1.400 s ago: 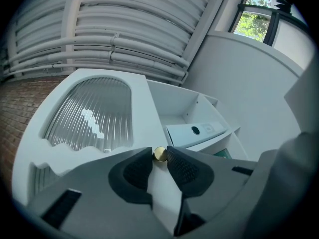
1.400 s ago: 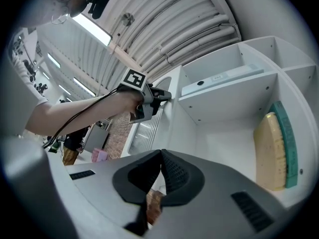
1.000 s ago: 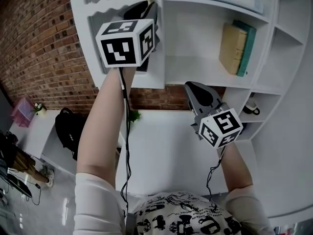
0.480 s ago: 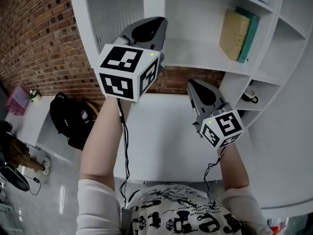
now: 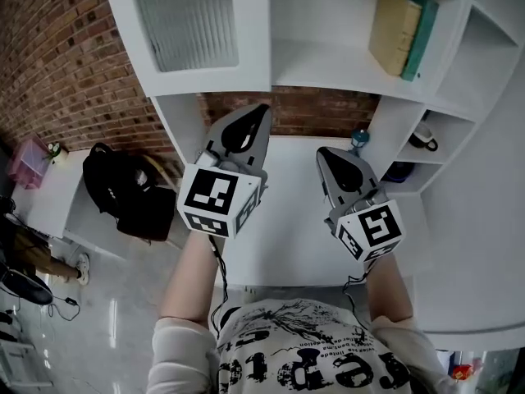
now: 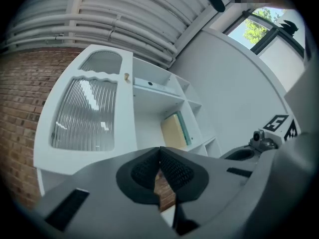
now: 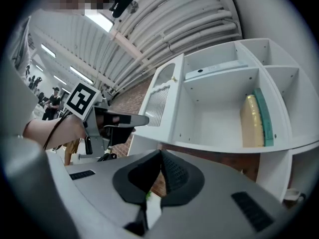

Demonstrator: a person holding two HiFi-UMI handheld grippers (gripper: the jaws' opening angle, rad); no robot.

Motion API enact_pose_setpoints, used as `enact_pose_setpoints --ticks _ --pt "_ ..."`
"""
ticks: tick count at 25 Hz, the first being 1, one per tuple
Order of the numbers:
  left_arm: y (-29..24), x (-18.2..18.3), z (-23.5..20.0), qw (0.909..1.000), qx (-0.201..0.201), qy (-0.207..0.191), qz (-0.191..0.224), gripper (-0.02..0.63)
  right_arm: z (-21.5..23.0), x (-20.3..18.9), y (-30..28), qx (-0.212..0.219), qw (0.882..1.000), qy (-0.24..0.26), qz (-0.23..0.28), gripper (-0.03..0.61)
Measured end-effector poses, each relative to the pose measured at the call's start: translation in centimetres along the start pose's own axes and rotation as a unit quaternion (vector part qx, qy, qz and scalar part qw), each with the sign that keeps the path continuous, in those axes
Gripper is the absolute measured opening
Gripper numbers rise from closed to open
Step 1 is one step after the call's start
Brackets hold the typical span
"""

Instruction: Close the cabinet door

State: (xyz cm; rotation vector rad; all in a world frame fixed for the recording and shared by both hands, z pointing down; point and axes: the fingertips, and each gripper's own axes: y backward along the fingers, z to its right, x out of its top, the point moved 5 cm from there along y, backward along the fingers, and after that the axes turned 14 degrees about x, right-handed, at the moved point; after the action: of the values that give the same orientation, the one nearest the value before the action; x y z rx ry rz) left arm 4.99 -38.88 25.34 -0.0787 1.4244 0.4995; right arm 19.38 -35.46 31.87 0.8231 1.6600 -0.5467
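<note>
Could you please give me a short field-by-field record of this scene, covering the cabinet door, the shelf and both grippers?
cabinet door: ribbed glass panel, looks shut, flush with the frame
open shelf: right of the door; yellow book and teal book stand side by side
left gripper: jaws together, empty, clear of the door
right gripper: jaws together, empty, over the white desk

The head view looks steeply down, while both gripper views peer upward from just below, all sharing the white open-shelved cabinet (image 5: 328, 64).
</note>
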Motion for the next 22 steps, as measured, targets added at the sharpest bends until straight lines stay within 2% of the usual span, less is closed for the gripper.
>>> enact_pose_setpoints --ticks 6,10,12,18,22 --pt "3.6 -6.2 2.0 0.9981 -0.017 0.021 -0.056 0.014 -1.0 -3.5 0.6 0.010 0.999 -0.032 -0.031 0.014" --pt "5.2 -10.4 4.2 0.9920 -0.058 0.019 -0.111 0.014 -1.7 -5.2 0.8 0.014 0.998 -0.043 -0.043 0.015" --pt "6.1 -12.2 5.1 0.9883 -0.074 0.032 -0.129 0.014 -2.3 -6.3 1.2 0.019 0.998 -0.049 -0.045 0.014" --pt "7.7 -13.8 4.9 0.9841 -0.084 0.076 -0.137 0.014 -3.4 -8.1 2.6 0.023 0.997 -0.048 -0.049 0.014" --pt "7.9 -13.7 4.3 0.9853 -0.083 0.078 -0.127 0.014 -3.3 -8.5 2.9 0.016 0.998 -0.046 -0.048 0.014"
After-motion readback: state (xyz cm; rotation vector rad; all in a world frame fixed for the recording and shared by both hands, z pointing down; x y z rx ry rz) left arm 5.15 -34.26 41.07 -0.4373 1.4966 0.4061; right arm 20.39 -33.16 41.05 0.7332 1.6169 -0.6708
